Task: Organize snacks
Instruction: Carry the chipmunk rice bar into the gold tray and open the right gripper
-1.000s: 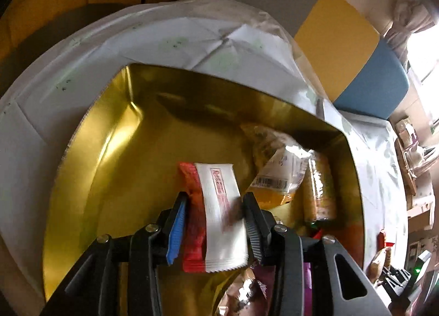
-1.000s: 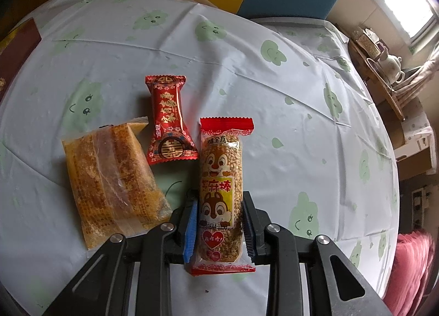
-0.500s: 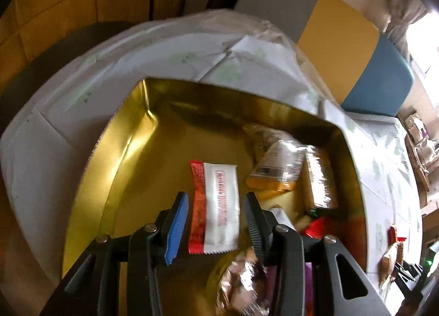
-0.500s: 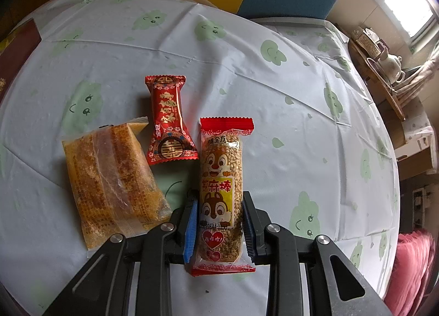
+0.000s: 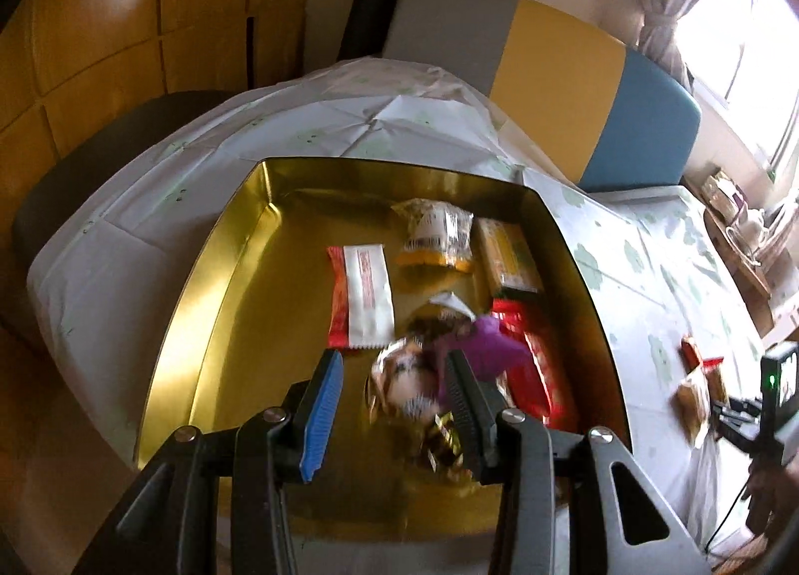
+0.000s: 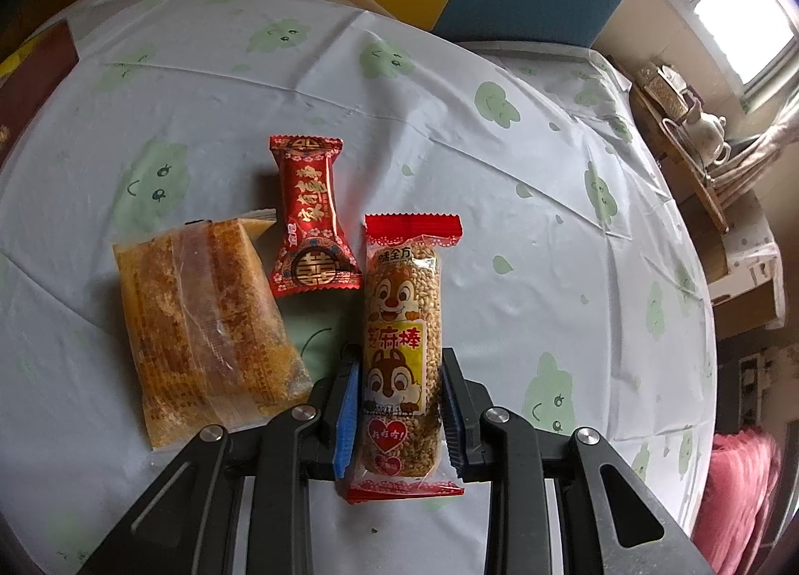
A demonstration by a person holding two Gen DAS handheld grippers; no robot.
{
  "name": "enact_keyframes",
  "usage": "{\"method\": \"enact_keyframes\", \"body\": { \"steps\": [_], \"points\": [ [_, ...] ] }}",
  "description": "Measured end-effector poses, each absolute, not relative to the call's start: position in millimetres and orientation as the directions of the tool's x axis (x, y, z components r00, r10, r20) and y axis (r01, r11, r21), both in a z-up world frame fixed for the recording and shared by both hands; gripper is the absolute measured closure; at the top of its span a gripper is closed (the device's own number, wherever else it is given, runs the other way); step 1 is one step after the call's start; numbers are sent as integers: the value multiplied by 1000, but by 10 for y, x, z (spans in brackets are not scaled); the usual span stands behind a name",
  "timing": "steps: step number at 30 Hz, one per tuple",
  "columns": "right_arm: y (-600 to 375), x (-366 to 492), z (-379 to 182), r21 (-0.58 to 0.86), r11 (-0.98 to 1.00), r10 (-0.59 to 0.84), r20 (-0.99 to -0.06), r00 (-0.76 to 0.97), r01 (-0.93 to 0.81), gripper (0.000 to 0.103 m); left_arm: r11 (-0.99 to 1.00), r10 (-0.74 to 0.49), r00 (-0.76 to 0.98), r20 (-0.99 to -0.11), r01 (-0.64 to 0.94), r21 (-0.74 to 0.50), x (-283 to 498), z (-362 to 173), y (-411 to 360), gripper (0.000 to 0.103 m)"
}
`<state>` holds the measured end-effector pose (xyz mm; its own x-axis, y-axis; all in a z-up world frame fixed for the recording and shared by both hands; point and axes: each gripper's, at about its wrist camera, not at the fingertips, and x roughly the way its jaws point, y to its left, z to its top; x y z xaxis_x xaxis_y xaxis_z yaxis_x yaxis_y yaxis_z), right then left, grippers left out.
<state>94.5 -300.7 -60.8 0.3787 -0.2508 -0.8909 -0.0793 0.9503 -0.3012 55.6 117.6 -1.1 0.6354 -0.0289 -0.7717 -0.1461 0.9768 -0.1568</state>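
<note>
Gripping crinkly sesame bar (image 6: 402, 350), right tool (image 6: 399, 405), glossy gold tin (image 5: 239, 245)

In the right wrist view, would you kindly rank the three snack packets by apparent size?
1. Orange crispy-snack bag, largest.
2. Squirrel sesame bar, though nearness to the camera may inflate it.
3. Red candy packet, smallest.

Bare floor in left half of gold tin (image 5: 209, 305); right half crowded with wrappers, red-white pack (image 5: 362, 295) lying mid-floor. Tin walls raised all round. On cloth (image 6: 524, 205), sesame bar (image 6: 402, 345) hemmed on left by red candy (image 6: 312, 220) and orange pack (image 6: 199, 325); open cloth to right and beyond.
</note>
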Motion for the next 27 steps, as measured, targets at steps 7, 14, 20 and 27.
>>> {"method": "enact_keyframes", "body": {
  "steps": [7, 14, 20, 27],
  "points": [
    [-2941, 920, -603, -338, 937, -281, -880, 382, -89, 73, 983, -11, 651, -759, -132, -127, 306, -11, 1175, 60],
    [-3003, 949, -534, -268, 963, -244, -913, 326, -32, 74, 983, -22, 644, -765, -125, -133, 190, -98, 1197, 60],
    [-3091, 808, -335, -152, 987, -158, -929, 335, 42, 74, 984, -28, 643, -766, -116, -133, 158, -160, 1206, 60],
    [-2851, 611, 162, -11, 1000, -19, -889, 458, 20, 74, 981, -29, 646, -762, -128, -146, 152, -194, 1298, 60]
  ]
}}
